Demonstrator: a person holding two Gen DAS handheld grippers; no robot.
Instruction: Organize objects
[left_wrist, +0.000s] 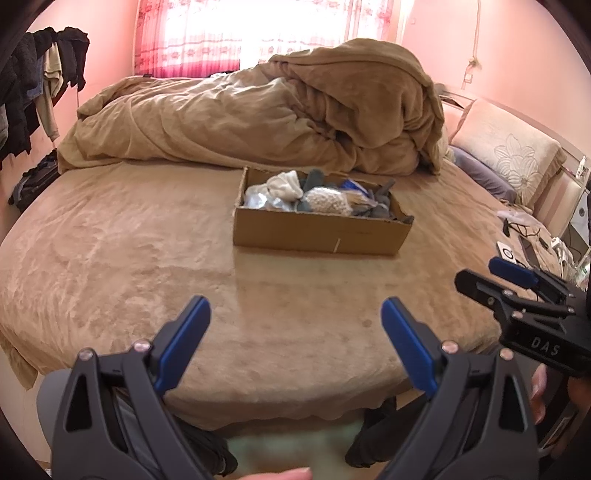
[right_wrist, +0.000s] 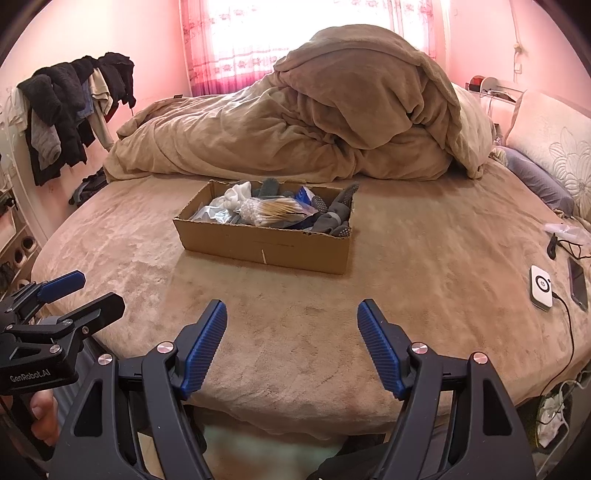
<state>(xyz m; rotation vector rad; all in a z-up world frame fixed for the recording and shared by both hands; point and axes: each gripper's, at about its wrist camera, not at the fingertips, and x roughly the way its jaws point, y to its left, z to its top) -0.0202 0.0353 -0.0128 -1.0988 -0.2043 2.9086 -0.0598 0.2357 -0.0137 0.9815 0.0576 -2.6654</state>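
The shallow brown cardboard box (right_wrist: 264, 236) of socks lies straight ahead, long axis crosswise; right gripper (right_wrist: 291, 345) slightly nearer, left gripper (left_wrist: 295, 343) beside it, both jaws wide, empty.

- The right hand-held gripper (right_wrist: 291, 332) is hovering over the near edge of the bed (right_wrist: 129, 266), its jaws spread wide and holding nothing.
- The left hand-held gripper (right_wrist: 79, 293) is showing at the bed's left edge.
- A cardboard box (right_wrist: 258, 243) is sitting mid-bed, carrying a bag of cotton swabs (right_wrist: 271, 212), white socks (right_wrist: 234, 195) and grey socks (right_wrist: 332, 218).
- A heaped brown duvet (right_wrist: 314, 122) is lying along the far edge.
- A white charger (right_wrist: 541, 288) is resting near the right edge.
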